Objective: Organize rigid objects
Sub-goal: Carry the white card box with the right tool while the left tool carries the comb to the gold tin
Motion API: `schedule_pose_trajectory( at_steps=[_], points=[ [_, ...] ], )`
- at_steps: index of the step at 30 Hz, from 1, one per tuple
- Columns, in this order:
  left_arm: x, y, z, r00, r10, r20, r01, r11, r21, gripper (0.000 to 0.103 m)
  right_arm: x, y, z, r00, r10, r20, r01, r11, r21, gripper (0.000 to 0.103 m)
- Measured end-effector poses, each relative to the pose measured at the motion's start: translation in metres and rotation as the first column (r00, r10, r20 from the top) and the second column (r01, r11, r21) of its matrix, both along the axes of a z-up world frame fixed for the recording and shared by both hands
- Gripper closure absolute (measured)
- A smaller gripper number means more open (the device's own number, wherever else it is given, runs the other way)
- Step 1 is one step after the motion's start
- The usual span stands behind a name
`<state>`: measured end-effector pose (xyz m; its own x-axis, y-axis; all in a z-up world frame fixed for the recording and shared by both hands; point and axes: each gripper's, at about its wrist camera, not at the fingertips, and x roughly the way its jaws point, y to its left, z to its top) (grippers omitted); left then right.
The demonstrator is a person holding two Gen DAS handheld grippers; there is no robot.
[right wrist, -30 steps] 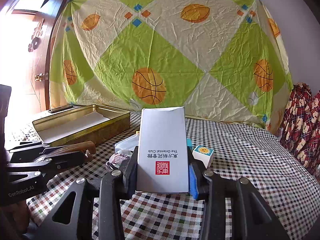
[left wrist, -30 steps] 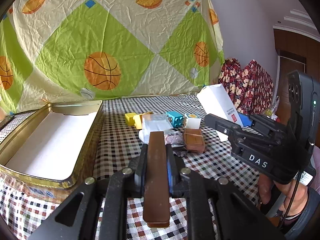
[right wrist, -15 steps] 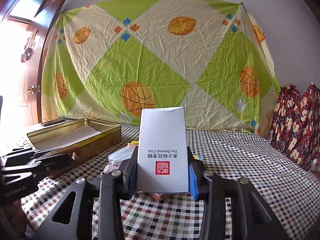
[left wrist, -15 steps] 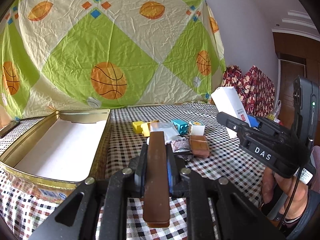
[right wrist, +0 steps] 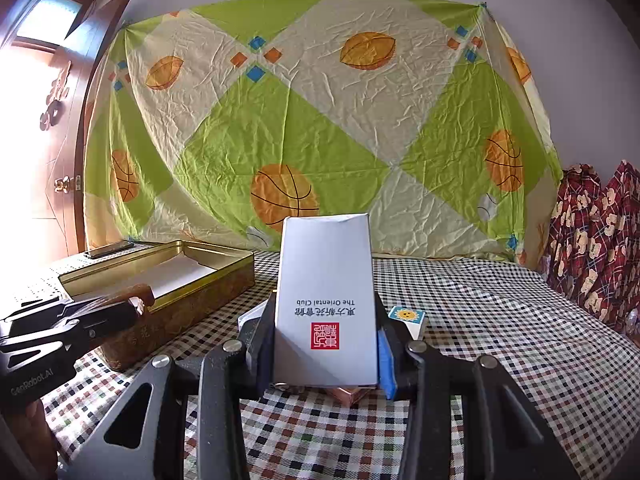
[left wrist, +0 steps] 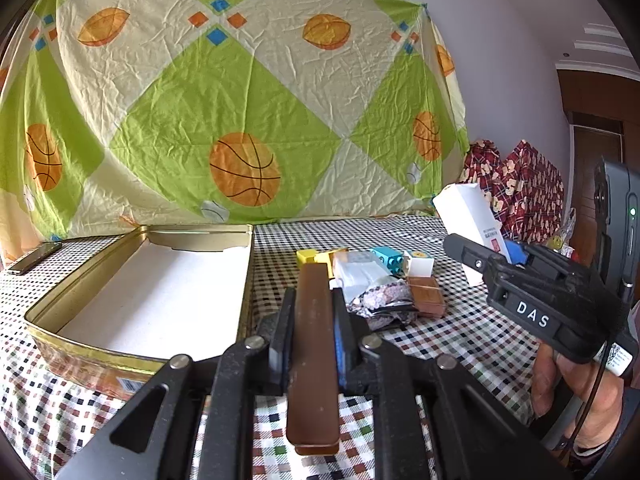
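Observation:
My left gripper (left wrist: 310, 316) is shut on a long brown bar (left wrist: 314, 352), held above the checkered table beside the open gold tin (left wrist: 244, 300). My right gripper (right wrist: 326, 344) is shut on a white box (right wrist: 326, 300) with a red seal, held upright above the table. The right gripper and its white box (left wrist: 470, 212) also show at the right of the left wrist view. The left gripper and its brown bar (right wrist: 132, 294) show at the left of the right wrist view, next to the tin (right wrist: 180, 308).
A pile lies on the table: yellow blocks (left wrist: 308, 258), a teal block (left wrist: 390, 260), a white sun cube (right wrist: 408, 318), a clear packet (left wrist: 360, 276), a crumpled wrapper (left wrist: 384, 300), a brown block (left wrist: 426, 296). A dark flat object (left wrist: 34, 258) lies far left.
Both grippers have risen and tilted up with their loads; the table and pile sit lower and farther in both views. The grips have not changed.

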<state>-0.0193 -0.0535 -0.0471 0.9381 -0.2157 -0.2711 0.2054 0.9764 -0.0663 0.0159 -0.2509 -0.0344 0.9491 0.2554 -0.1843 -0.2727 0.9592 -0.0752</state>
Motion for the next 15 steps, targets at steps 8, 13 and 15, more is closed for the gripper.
schedule_pose_trajectory(
  at_steps=[8,13,15],
  points=[
    [-0.004,0.026,0.000,0.998,0.056,0.020,-0.055,0.998,-0.027,0.089,-0.004,0.030,-0.001,0.999,0.052,-0.012,-0.052,0.998,-0.033,0.060],
    [-0.008,0.041,0.000,0.996,0.083,0.032,-0.082,0.996,-0.039,0.089,-0.006,0.048,-0.003,0.996,0.086,-0.021,-0.087,0.995,-0.051,0.060],
    [-0.009,0.048,0.000,0.995,0.094,0.034,-0.092,0.994,-0.052,0.089,-0.006,0.054,-0.004,0.995,0.096,-0.026,-0.097,0.994,-0.056,0.060]
  ],
)
